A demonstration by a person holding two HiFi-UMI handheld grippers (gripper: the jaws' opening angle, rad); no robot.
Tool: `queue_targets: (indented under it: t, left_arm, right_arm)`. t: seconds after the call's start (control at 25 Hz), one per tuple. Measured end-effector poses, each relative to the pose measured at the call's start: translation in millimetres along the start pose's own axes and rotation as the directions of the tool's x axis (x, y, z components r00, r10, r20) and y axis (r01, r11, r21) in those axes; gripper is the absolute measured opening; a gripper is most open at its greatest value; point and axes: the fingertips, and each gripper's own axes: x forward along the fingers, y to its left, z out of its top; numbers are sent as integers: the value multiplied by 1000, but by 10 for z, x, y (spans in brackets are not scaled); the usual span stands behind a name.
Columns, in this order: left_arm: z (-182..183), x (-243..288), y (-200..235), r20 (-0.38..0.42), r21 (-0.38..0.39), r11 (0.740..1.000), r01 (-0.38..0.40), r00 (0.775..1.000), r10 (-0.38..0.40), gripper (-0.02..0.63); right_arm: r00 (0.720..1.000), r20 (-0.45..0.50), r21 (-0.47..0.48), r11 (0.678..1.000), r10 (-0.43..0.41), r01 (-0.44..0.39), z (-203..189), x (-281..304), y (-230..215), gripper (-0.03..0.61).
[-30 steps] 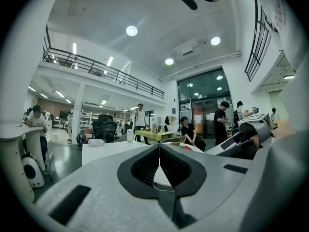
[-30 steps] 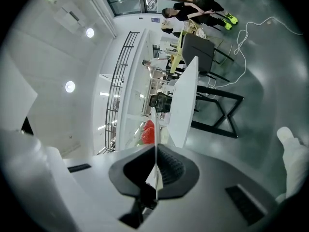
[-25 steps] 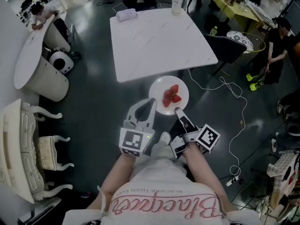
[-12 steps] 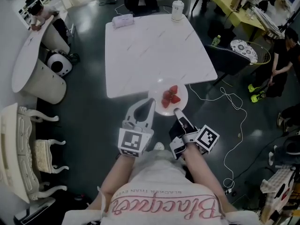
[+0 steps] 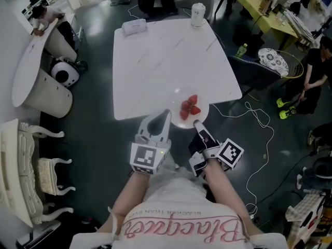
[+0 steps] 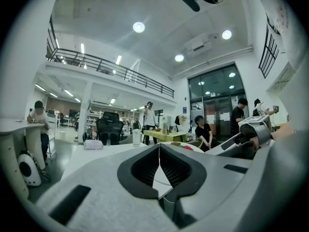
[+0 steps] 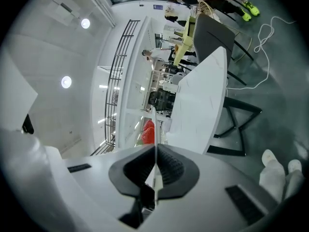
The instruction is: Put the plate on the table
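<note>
A white plate carrying red strawberries hangs partly over the near edge of the white marble table. My left gripper is shut on the plate's left rim, and my right gripper is shut on its near right rim. The left gripper view has the left gripper closed on the thin plate edge. Seen from the right gripper view, the right gripper pinches the plate edge, with the strawberries just beyond.
A cup and a tissue pack stand at the table's far edge. A dark chair and a floor cable lie to the right. A round white table and an ornate white chair stand at the left.
The plate, held by both grippers, has moved forward from over the floor to over the table's near edge.
</note>
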Motion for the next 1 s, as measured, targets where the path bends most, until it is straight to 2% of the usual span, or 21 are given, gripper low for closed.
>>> queue_targets:
  t: [0.24, 0.4, 0.52, 0.64, 0.84, 1.0]
  left_arm:
    - [44, 670, 427, -11, -20, 1000, 8, 1000, -8, 6]
    - [51, 830, 509, 6, -42, 999, 13, 1000, -13, 6]
    - [53, 1150, 709, -3, -41, 999, 25, 1000, -25, 6]
    - [51, 1499, 943, -19, -80, 996, 30, 999, -32, 6]
    - [51, 1969, 1167, -29, -99, 993, 64, 997, -67, 6]
    - [-9, 2257, 1361, -44, -124, 989, 75, 996, -81, 6]
  right_arm:
    - [999, -7, -24, 999, -47, 47, 431, 598, -48, 12]
    - [998, -16, -29, 998, -54, 53, 493, 728, -93, 12]
    - [996, -18, -39, 996, -86, 85, 670, 987, -159, 12]
    - [996, -25, -23, 996, -90, 89, 827, 1302, -183, 12]
    - [987, -32, -29, 987, -159, 158, 1066, 1635, -324, 14]
    - [989, -32, -23, 989, -145, 144, 1237, 1948, -361, 14]
